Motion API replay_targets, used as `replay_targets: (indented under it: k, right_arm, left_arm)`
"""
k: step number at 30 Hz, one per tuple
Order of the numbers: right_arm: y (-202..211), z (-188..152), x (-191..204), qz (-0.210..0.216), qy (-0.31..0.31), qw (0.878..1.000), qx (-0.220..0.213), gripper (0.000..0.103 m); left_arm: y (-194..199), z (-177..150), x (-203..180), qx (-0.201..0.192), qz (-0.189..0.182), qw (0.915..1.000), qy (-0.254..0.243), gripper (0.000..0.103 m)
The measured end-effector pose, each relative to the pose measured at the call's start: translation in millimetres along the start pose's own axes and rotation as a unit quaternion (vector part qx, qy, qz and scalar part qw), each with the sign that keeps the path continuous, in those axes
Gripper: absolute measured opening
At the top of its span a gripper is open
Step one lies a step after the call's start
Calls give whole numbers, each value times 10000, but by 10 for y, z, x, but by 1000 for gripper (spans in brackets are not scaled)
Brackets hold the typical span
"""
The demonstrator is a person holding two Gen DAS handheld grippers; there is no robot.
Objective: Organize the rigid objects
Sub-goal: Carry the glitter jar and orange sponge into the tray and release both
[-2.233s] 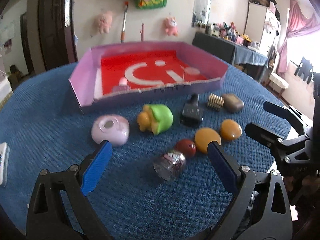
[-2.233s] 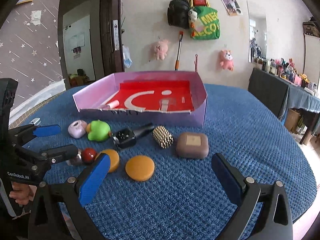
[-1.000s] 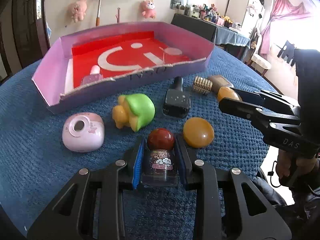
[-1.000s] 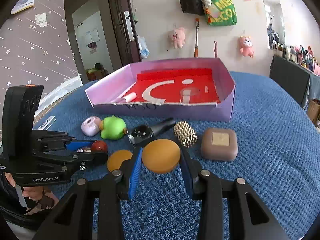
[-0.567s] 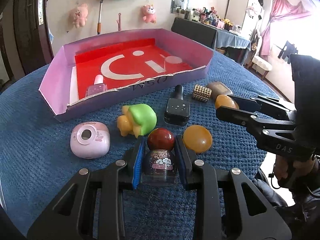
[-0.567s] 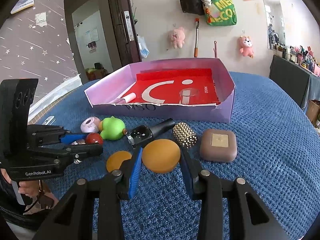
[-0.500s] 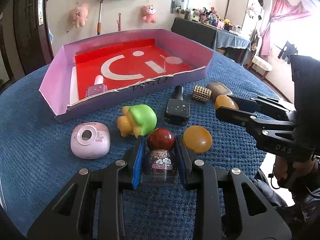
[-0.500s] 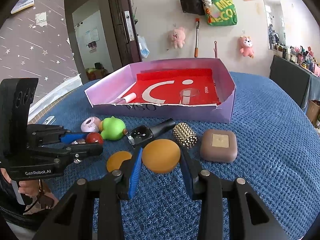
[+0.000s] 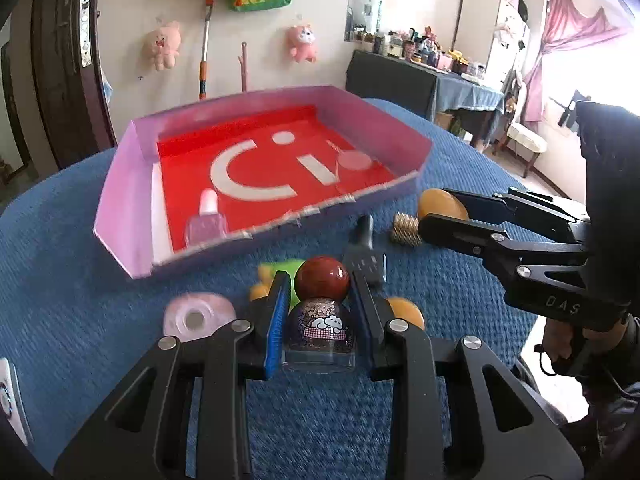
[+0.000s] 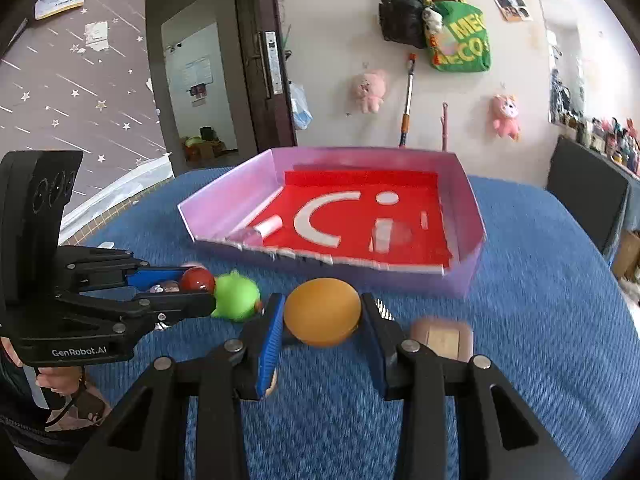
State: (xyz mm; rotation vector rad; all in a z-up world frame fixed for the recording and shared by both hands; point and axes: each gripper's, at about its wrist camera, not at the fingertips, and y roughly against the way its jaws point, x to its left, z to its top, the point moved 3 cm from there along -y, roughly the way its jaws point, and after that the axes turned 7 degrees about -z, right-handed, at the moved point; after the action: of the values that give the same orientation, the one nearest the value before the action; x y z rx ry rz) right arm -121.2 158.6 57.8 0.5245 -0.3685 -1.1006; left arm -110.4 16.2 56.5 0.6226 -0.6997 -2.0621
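Note:
My left gripper [image 9: 320, 300] is shut on a small glittery bottle [image 9: 320, 328] with a round red cap, held above the blue cloth. My right gripper [image 10: 322, 320] is shut on an orange disc [image 10: 322, 312], also off the cloth. Each shows in the other's view: the right gripper [image 9: 434, 216] with its orange disc [image 9: 442, 206], the left gripper [image 10: 188, 288] with the red-capped bottle [image 10: 196, 279]. Ahead lies the purple box [image 9: 124, 184] with a red floor, holding a pink nail-polish bottle [image 9: 206, 220].
On the cloth before the box lie a green toy [image 10: 236, 296], a pink round gadget [image 9: 198, 316], a black gadget [image 9: 364, 256], a gold studded roller [image 9: 406, 230], a second orange disc [image 9: 404, 310] and a brown square case [image 10: 442, 338]. The table edge falls away at right.
Both grippers stood open at first, then shut on the bottle and the orange disc. Since then both have risen off the cloth with their loads, nearer the box.

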Motion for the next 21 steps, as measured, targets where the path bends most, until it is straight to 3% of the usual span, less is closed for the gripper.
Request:
replay_targets:
  k: [10, 21]
  right_arm:
    - [-431, 501, 6, 272, 612, 9976, 200, 40]
    - [-1160, 715, 92, 625, 1531, 9804, 1069, 40]
  left_arm:
    - [-203, 462, 262, 93, -14, 10000, 5, 28]
    - [-737, 758, 513, 665, -123, 9977, -88, 28]
